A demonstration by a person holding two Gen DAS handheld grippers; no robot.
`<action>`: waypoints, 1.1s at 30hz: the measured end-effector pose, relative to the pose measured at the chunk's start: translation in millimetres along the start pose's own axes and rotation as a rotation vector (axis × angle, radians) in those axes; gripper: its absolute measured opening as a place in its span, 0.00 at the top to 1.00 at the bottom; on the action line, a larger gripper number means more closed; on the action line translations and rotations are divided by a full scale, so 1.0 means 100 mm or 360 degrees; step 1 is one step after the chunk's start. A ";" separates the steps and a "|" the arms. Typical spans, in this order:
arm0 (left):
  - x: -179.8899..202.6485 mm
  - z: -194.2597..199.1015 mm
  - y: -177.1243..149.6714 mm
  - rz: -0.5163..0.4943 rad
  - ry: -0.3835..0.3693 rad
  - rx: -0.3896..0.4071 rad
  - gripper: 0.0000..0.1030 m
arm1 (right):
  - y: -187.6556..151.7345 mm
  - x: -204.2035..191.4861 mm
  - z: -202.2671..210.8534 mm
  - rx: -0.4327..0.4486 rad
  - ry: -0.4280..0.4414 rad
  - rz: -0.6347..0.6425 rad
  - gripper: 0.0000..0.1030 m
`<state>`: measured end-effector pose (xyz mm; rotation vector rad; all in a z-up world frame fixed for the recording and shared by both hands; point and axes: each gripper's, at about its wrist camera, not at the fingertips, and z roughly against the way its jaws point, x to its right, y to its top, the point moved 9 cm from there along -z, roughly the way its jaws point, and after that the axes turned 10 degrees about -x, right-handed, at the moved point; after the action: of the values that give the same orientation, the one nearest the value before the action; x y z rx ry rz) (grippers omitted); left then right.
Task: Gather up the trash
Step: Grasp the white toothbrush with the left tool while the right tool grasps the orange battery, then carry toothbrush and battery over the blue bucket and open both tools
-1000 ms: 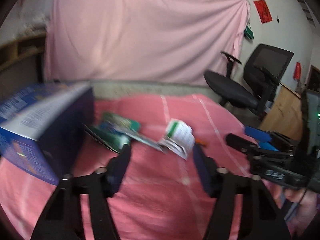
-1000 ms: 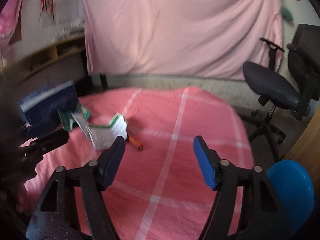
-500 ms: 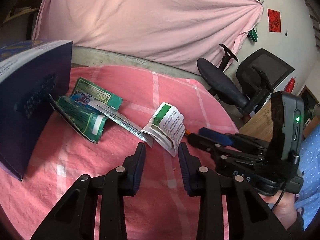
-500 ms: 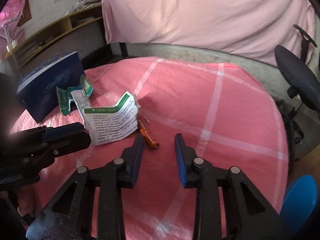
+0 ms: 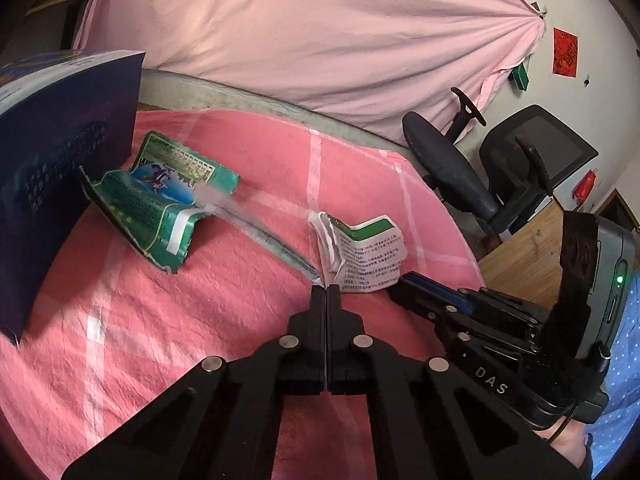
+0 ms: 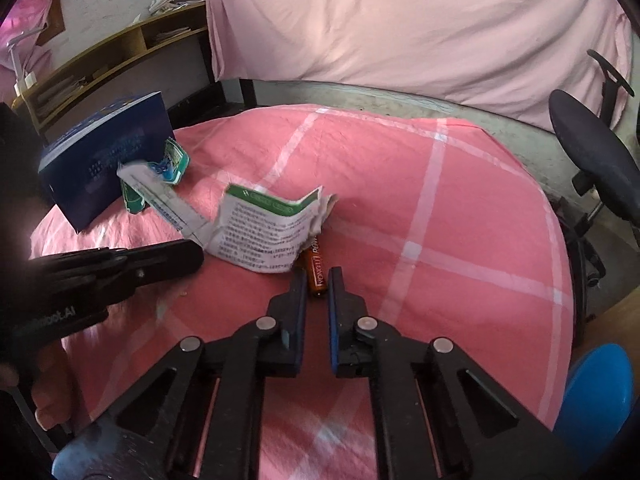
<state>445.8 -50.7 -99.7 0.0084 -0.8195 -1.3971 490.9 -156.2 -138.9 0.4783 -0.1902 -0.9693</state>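
On the pink checked cloth lies a white leaflet with a green band. A silvery wrapper strip runs from its corner to a torn green wrapper. My left gripper is shut, its tips pinching the leaflet's near corner where the strip ends. An orange battery lies just below the leaflet. My right gripper straddles the battery's near end with its jaws closing. Thin gaps still show beside the battery.
A dark blue box stands at the left against the green wrapper. A black office chair is off the table's far right. A blue round object sits low at the right. A wooden shelf lines the back left wall.
Both grippers came in lower and closer to the trash. The left jaws went from wide to shut at the leaflet corner. The right jaws narrowed around the battery.
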 end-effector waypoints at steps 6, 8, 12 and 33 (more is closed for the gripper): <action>0.00 0.13 -0.12 -0.0004 0.0061 -0.0016 1.00 | -0.11 0.07 0.10 0.0002 -0.0005 -0.0076 0.77; -0.01 0.17 -0.18 0.0007 0.0071 -0.0018 1.00 | -0.17 0.09 0.16 0.0007 -0.0004 -0.0090 0.77; 0.01 0.24 -0.31 -0.0008 0.0100 -0.0021 1.00 | -0.31 0.14 0.26 0.0022 0.0019 -0.0147 0.77; 0.28 0.47 -0.85 -0.0138 0.0185 0.0016 1.00 | -0.84 0.17 0.70 0.0162 -0.0016 -0.0371 0.77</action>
<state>347.6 -72.1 -90.2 0.1330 -0.7365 -1.4598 412.7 -231.6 -118.3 0.5982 -0.1961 -1.1940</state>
